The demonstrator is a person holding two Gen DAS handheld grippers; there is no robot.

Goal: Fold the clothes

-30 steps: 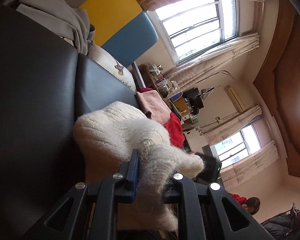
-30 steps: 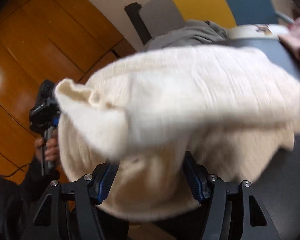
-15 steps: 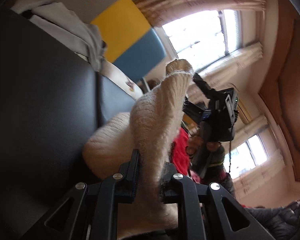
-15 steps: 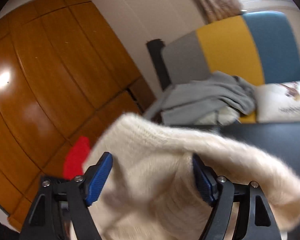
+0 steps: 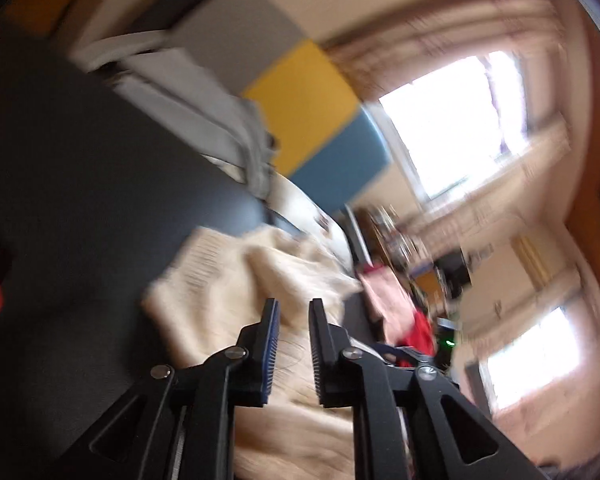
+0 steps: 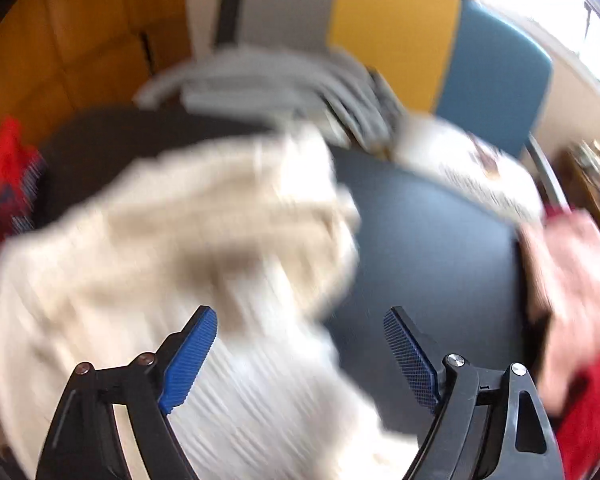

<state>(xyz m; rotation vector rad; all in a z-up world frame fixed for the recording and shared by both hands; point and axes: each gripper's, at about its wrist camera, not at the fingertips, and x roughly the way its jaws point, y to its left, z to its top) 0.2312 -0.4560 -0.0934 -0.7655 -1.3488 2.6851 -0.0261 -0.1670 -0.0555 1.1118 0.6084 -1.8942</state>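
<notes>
A cream knit sweater lies crumpled on a dark padded surface. My left gripper is nearly closed, with a strip of the sweater running between its pads and on beneath the fingers. In the right wrist view, the sweater spreads over the left half of the dark surface. My right gripper hangs above it with its jaws opening wide. The blue pads press on nothing; the sweater's edge lies below the gap. Both views are motion-blurred.
A grey garment is heaped at the far edge, before a grey, yellow and blue chair back. A printed white cushion and a pink garment lie to the right. Red cloth sits at the left.
The right gripper has let go of the sweater and spread its jaws. The raised fold has dropped onto the dark surface. Both cameras have swung, and the left gripper still holds cloth.
</notes>
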